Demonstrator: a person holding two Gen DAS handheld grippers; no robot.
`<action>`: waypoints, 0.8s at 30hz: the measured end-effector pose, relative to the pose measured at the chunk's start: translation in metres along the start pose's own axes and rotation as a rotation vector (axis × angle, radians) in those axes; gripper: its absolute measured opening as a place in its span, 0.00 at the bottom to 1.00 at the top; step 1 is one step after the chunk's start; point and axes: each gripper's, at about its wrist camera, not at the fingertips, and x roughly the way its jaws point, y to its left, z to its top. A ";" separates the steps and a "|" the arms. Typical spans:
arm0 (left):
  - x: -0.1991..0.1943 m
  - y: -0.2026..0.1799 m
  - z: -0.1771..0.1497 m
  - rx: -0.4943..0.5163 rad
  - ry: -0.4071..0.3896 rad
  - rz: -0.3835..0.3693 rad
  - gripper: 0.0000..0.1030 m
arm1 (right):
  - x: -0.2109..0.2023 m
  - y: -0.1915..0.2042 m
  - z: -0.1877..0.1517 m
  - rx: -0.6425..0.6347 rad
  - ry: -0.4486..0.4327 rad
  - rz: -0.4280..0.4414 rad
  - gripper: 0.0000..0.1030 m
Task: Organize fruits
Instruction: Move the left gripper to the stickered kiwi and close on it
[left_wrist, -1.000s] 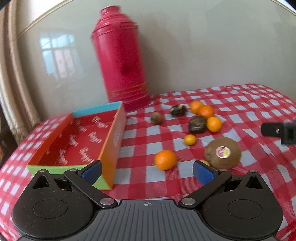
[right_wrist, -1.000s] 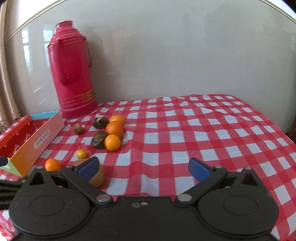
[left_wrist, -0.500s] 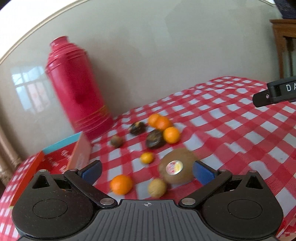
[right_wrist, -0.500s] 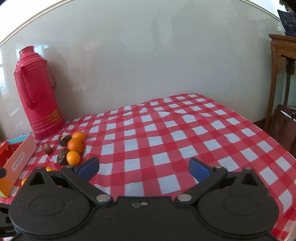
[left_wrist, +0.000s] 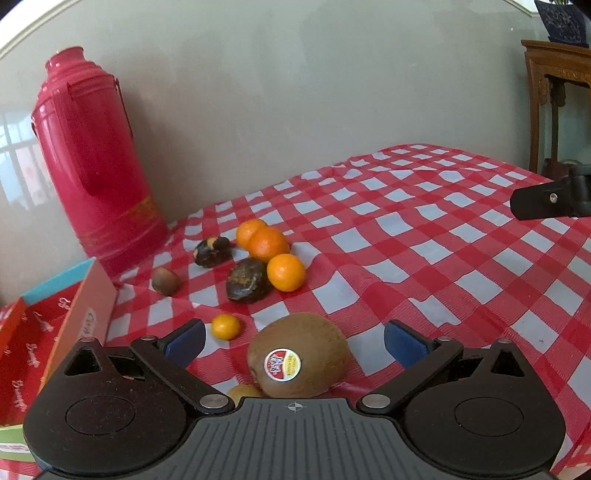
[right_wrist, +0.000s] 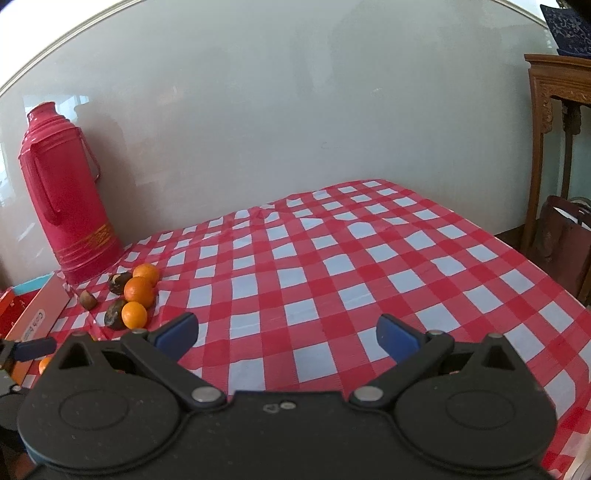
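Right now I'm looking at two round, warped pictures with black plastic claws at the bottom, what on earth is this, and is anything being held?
Each picture comes from a camera on a hand-held, two-finger gripper; a person carries one per hand. In the left view, the left gripper is open, with a stickered kiwi lying between its fingers, not squeezed. The right gripper is open over bare checked tablecloth, holding nothing. On the cloth lie mandarins, dark fruits, and a small orange fruit. A red thermos stands behind them and a colourful box sits at left.
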 end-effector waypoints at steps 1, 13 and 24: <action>0.002 -0.001 0.000 0.000 0.005 -0.004 0.99 | -0.001 0.001 0.000 -0.003 -0.002 0.001 0.95; 0.016 -0.014 -0.002 0.027 0.045 -0.004 0.83 | -0.005 -0.007 0.003 0.010 -0.040 -0.044 0.95; 0.014 -0.004 -0.001 -0.013 0.031 0.041 0.58 | -0.005 -0.006 0.003 0.017 -0.045 -0.052 0.95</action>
